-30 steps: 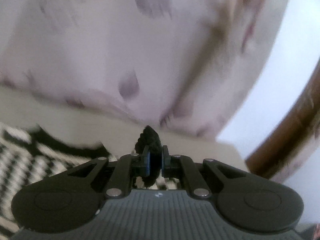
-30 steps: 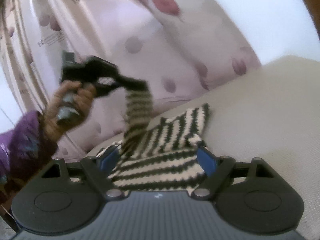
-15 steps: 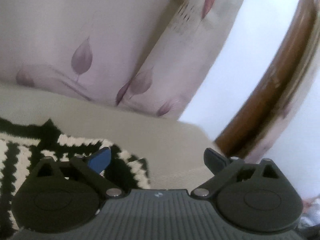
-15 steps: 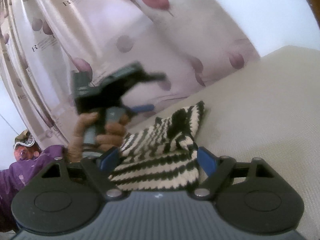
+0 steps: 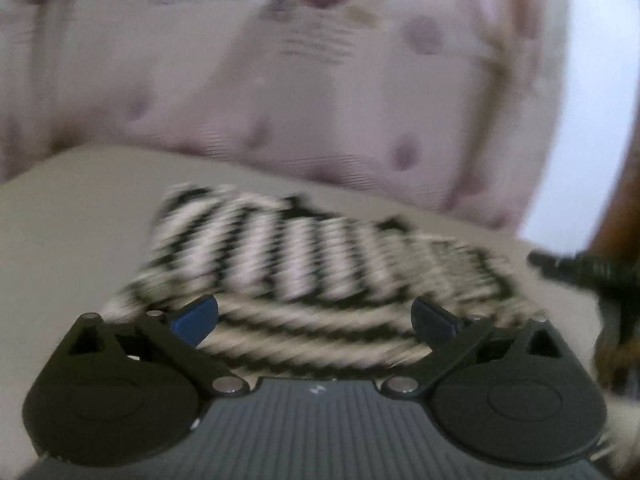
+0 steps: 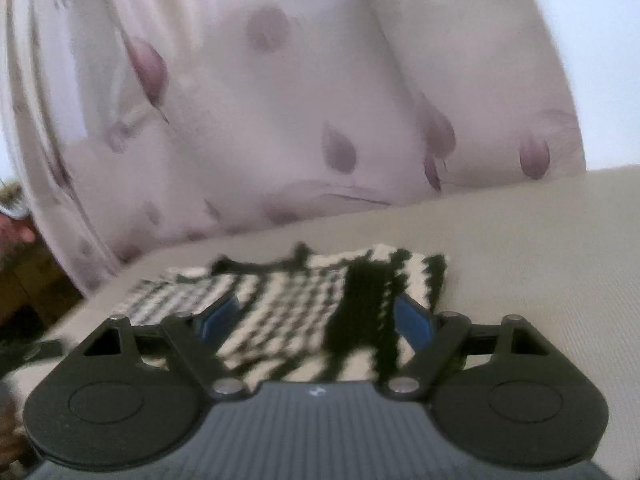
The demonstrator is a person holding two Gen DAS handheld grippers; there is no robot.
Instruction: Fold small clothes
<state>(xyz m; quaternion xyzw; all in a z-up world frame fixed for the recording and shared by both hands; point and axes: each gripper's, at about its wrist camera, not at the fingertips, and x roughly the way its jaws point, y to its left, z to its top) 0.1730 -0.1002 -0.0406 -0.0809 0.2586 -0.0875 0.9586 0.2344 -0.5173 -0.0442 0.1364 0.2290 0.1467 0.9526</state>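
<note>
A small black-and-white striped knit garment (image 5: pixel 312 264) lies on the beige surface (image 5: pixel 72 232), blurred by motion. It also shows in the right wrist view (image 6: pixel 304 304), partly folded over itself. My left gripper (image 5: pixel 316 316) is open and empty, just in front of the garment's near edge. My right gripper (image 6: pixel 316 316) is open and empty over the garment's near side. The right gripper shows in the left wrist view at the right edge (image 5: pixel 580 268).
A pale curtain (image 6: pixel 280 100) with purple leaf prints hangs behind the surface. A brown wooden frame (image 5: pixel 624 200) stands at the right. Dark wooden furniture (image 6: pixel 28 280) shows at the left beyond the surface edge (image 6: pixel 100 292).
My left gripper let go of the garment's strip, opened and swung round to face the garment. The garment settled flat on the surface. My right gripper stayed open.
</note>
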